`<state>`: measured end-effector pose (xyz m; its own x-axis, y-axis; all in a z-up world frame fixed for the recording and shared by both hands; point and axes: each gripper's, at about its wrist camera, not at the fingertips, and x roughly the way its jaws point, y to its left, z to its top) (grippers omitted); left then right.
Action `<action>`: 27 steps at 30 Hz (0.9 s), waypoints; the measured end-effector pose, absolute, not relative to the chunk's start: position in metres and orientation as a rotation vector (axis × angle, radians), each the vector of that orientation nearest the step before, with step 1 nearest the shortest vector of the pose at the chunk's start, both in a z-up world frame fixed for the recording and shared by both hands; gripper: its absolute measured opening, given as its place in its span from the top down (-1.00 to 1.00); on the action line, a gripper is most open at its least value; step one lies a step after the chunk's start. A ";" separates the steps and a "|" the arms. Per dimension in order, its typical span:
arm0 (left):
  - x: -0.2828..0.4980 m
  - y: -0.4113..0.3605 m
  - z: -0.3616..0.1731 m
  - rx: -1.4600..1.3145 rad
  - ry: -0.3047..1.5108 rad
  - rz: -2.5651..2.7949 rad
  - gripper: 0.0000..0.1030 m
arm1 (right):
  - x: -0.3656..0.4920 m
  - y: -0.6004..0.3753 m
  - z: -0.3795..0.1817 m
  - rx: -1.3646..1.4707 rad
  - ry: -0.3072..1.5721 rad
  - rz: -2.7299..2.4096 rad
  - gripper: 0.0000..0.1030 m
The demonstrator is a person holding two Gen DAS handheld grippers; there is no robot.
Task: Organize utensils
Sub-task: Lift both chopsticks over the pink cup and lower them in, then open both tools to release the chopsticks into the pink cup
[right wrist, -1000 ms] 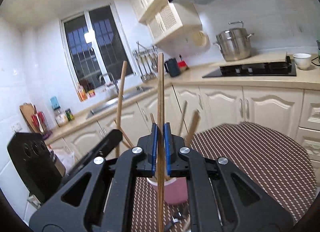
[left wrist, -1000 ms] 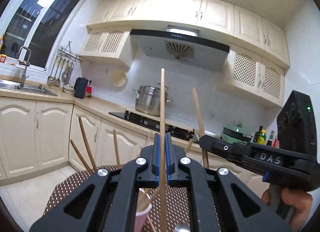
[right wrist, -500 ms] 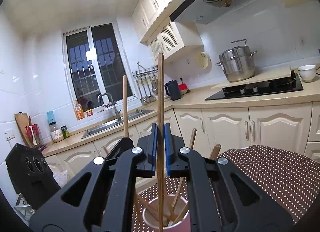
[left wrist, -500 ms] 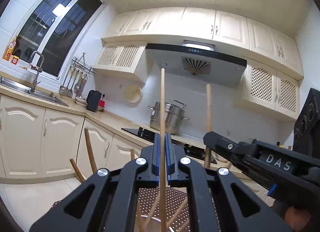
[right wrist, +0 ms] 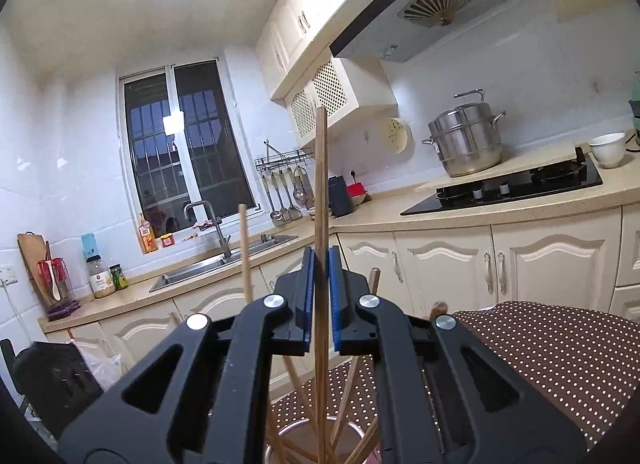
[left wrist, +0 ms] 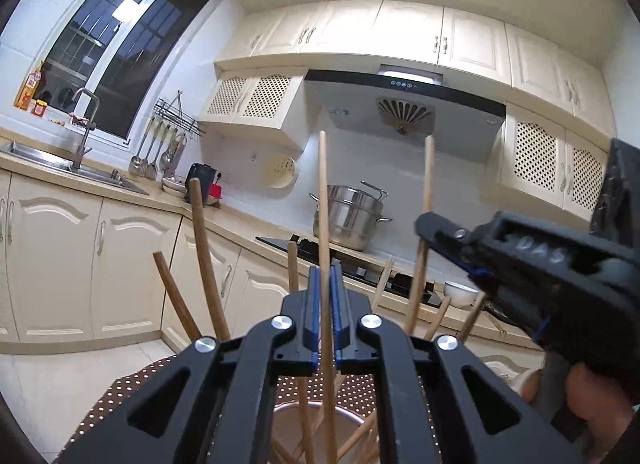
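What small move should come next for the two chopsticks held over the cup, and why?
Probably lower a little more, then open. The left gripper and the right gripper each clamp an upright chopstick whose lower end already reaches into the cup among the others.

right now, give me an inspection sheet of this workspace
surface: brown polka-dot tablecloth.
job's things: pink cup below both grippers, already holding several wooden chopsticks.
clutter: nothing seen.
grippers: left gripper shut on an upright chopstick; right gripper shut on another chopstick.
cables: nothing seen.
surroundings: steel pot by the black hob, white bowl, sink, hanging ladles.
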<state>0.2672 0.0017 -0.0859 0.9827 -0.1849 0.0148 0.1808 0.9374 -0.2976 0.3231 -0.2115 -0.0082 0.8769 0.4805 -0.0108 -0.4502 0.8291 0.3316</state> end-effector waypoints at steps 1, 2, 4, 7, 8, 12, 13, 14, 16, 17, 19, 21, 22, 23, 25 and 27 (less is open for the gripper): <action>0.265 0.002 -0.085 -0.297 0.014 -0.191 0.89 | 0.324 -0.210 -0.009 0.326 0.098 0.499 0.85; 0.262 0.002 -0.084 -0.289 0.010 -0.192 0.89 | 0.324 -0.209 -0.010 0.321 0.103 0.503 0.85; 0.261 0.003 -0.083 -0.276 0.006 -0.189 0.89 | 0.323 -0.207 -0.012 0.313 0.108 0.507 0.85; 0.261 0.007 -0.081 -0.286 -0.004 -0.180 0.89 | 0.320 -0.208 -0.014 0.299 0.115 0.505 0.85; 0.262 0.009 -0.081 -0.295 -0.007 -0.183 0.89 | 0.319 -0.208 -0.014 0.299 0.117 0.505 0.86; 0.268 0.010 -0.085 -0.291 0.008 -0.182 0.89 | 0.315 -0.210 -0.015 0.286 0.128 0.498 0.86; 0.268 0.012 -0.087 -0.306 0.015 -0.185 0.89 | 0.314 -0.211 -0.016 0.287 0.131 0.498 0.86; 0.267 0.013 -0.089 -0.312 0.020 -0.188 0.89 | 0.313 -0.211 -0.017 0.286 0.134 0.499 0.86; 0.266 0.014 -0.092 -0.316 0.038 -0.191 0.89 | 0.311 -0.211 -0.020 0.276 0.143 0.500 0.86; 0.264 0.014 -0.093 -0.314 0.047 -0.199 0.89 | 0.310 -0.211 -0.022 0.273 0.148 0.499 0.86; 0.262 0.011 -0.094 -0.290 0.067 -0.207 0.89 | 0.309 -0.212 -0.025 0.274 0.158 0.499 0.86; 0.261 0.009 -0.094 -0.275 0.088 -0.220 0.89 | 0.307 -0.212 -0.027 0.272 0.166 0.499 0.86; 0.259 0.009 -0.095 -0.274 0.103 -0.232 0.89 | 0.306 -0.212 -0.028 0.269 0.170 0.498 0.85; 0.257 0.009 -0.095 -0.274 0.107 -0.233 0.89 | 0.305 -0.213 -0.029 0.268 0.173 0.498 0.85; 0.254 0.009 -0.095 -0.269 0.118 -0.233 0.88 | 0.303 -0.215 -0.030 0.268 0.180 0.496 0.85; 0.251 0.008 -0.095 -0.273 0.139 -0.246 0.85 | 0.300 -0.216 -0.032 0.268 0.185 0.493 0.85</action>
